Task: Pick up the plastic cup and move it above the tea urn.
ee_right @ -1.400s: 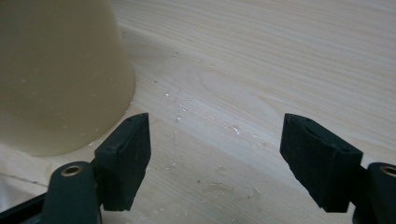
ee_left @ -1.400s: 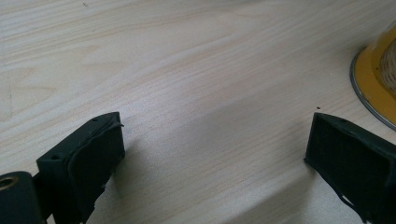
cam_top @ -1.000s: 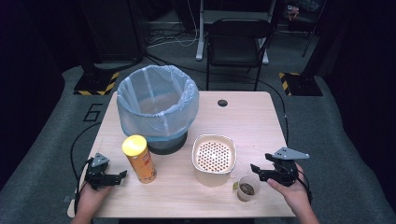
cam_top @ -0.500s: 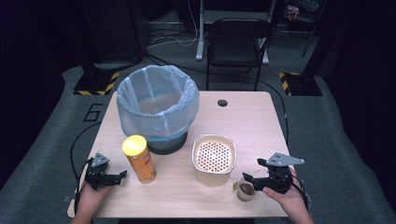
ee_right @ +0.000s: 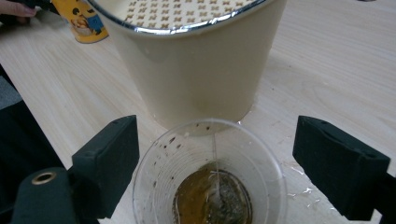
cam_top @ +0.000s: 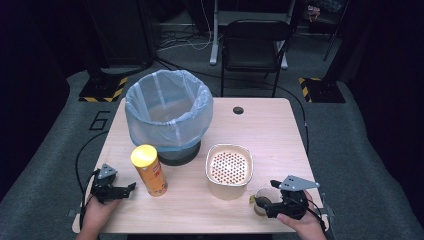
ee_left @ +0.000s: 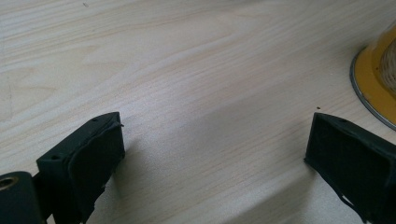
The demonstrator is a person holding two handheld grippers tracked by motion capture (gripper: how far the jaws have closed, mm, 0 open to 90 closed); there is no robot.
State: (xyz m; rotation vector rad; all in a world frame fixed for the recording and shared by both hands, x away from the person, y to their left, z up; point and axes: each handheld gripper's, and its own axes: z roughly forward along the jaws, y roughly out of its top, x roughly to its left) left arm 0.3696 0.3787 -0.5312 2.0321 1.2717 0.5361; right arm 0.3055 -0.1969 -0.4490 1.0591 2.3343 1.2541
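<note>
Your right gripper (ee_right: 215, 163), fingers just opening, straddles the clear cup (ee_right: 210, 177) beside the strainer pot (ee_right: 196, 60), ready to grasp. Your left gripper (ee_left: 215, 154) rests wide open, holding nothing, on the worktop (ee_left: 187, 70).

I'm seeing a clear plastic cup (ee_right: 210, 175) upright on the counter (ee_right: 327, 60), used tea bag in brown dregs inside.

Right gripper (cam_top: 267, 206) wider, astride cup (ee_right: 210, 175)
</note>
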